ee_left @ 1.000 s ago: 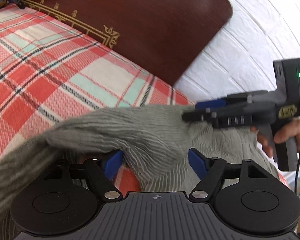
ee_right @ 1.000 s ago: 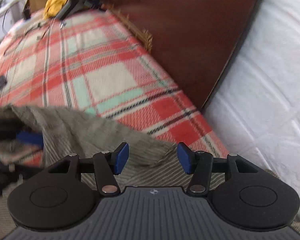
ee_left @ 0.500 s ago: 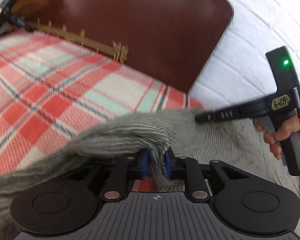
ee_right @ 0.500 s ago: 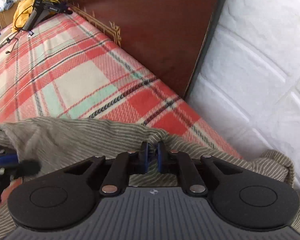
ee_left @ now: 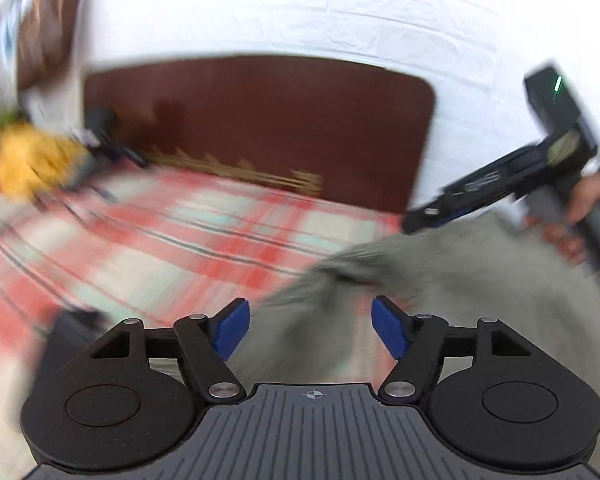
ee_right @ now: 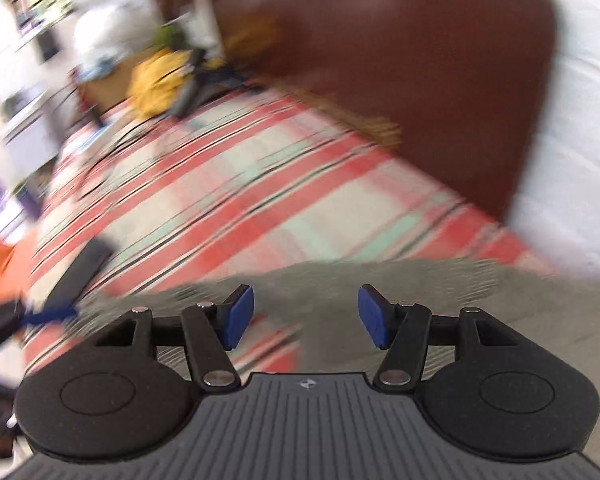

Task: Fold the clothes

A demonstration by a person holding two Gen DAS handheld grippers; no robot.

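Both of your hand-held grippers have let go since half a second ago: then each pinched a fold of the grey-green ribbed knit garment, and now their jaws have just been opening and nothing is pressed between the pads. Both views have swung up too, so more of the dark brown wooden headboard (ee_left: 260, 120) shows, and everything is smeared by motion.

Your left hand-held gripper (ee_left: 311, 326) stands spread, blue pads well apart. In the left wrist view the grey-green ribbed knit garment (ee_left: 440, 280) lies heaped from 6 o'clock out to 3 o'clock on the bed's red, cream and mint plaid blanket (ee_left: 160, 240), a bunched ridge of it running up between the pads without touching either. Your right hand-held gripper (ee_left: 428, 216) comes in at 3 o'clock, its tip just above the garment's far edge, gripped by your right hand (ee_left: 580, 216).

In the right wrist view your right hand-held gripper (ee_right: 306, 314) is likewise spread, with the garment (ee_right: 420, 288) lying flat across the blanket (ee_right: 260, 200) from 6 to 3 o'clock, beneath and beyond the pads. At 11 o'clock a yellow bundle (ee_right: 156, 80) sits at the bed's far end, too blurred to identify.
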